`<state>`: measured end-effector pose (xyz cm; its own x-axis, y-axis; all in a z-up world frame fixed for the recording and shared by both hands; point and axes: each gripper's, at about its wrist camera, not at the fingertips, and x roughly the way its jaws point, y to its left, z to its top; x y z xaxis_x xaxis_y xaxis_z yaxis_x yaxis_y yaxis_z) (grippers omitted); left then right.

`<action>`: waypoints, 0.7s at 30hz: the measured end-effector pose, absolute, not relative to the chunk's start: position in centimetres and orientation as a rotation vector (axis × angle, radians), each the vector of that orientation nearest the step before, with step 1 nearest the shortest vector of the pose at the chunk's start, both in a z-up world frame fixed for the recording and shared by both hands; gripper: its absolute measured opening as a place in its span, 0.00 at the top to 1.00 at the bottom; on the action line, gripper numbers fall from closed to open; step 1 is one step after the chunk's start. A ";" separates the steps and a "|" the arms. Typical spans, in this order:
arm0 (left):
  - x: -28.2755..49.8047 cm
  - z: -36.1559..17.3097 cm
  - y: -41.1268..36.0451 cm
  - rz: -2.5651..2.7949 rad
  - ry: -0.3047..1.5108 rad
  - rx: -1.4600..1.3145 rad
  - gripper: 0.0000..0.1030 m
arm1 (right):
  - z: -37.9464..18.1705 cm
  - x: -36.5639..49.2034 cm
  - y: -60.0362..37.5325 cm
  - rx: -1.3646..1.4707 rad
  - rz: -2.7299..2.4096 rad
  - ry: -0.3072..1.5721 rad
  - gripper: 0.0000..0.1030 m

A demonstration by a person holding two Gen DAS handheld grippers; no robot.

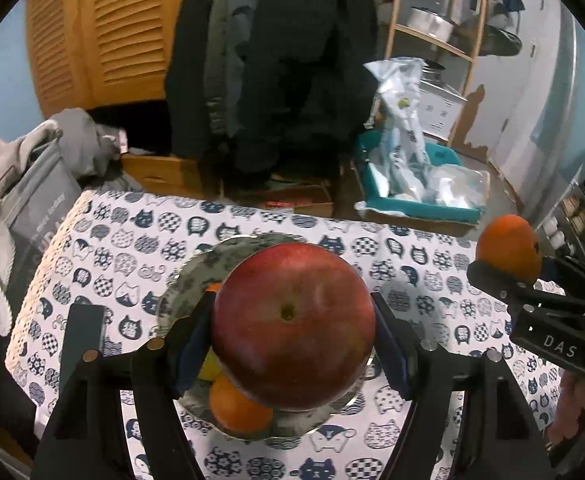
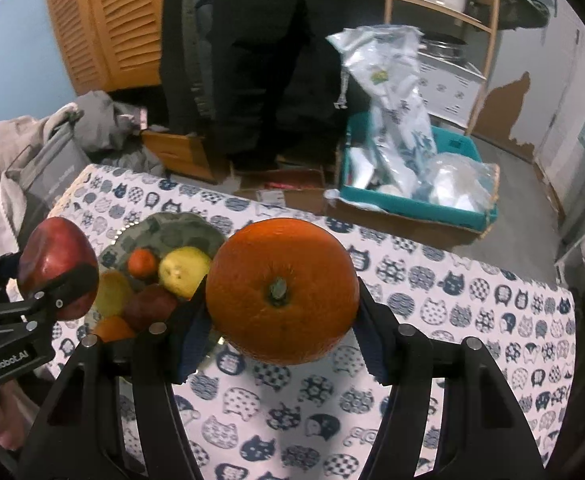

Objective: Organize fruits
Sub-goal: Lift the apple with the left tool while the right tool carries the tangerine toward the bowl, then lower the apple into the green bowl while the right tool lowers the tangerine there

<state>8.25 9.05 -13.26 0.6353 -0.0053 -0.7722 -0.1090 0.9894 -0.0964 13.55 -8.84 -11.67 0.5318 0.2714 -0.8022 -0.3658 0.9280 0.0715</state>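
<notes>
- The left gripper (image 1: pixel 292 332) is clamping a red apple (image 1: pixel 292 320) above the fruit bowl (image 2: pixel 164 228).
- The right gripper (image 2: pixel 280 312) is gripping an orange (image 2: pixel 280 290) over the cat-print tablecloth (image 2: pixel 452 292).
- A teal box (image 2: pixel 412 200) is sitting on the floor beyond.

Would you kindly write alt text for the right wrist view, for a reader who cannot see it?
The right tool holds a large orange above a cat-print tablecloth. At left, the left tool holds a red apple beside a plate of mixed fruit.
</notes>
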 end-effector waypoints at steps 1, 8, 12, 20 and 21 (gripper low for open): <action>8.2 -13.4 9.6 0.065 0.883 -0.146 0.27 | -11.7 13.6 -8.4 -0.112 0.387 0.936 0.37; 8.3 -14.7 12.1 0.094 0.905 -0.167 0.27 | -12.1 13.9 -5.0 -0.138 0.437 0.942 0.37; 8.9 -16.0 13.3 0.101 0.937 -0.183 0.27 | -12.8 14.2 -3.6 -0.147 0.454 0.955 0.37; 10.3 -18.8 14.3 0.108 0.998 -0.215 0.27 | -14.4 14.7 -2.3 -0.160 0.462 0.989 0.37; 10.3 -19.1 14.4 0.108 1.006 -0.219 0.27 | -14.6 14.8 -2.2 -0.160 0.462 0.995 0.37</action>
<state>10.34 14.39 -19.09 0.5326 -0.0107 -0.8463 -0.1901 0.9728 -0.1320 14.81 -2.23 -14.63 0.4579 0.3009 -0.8365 -0.4447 0.8923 0.0776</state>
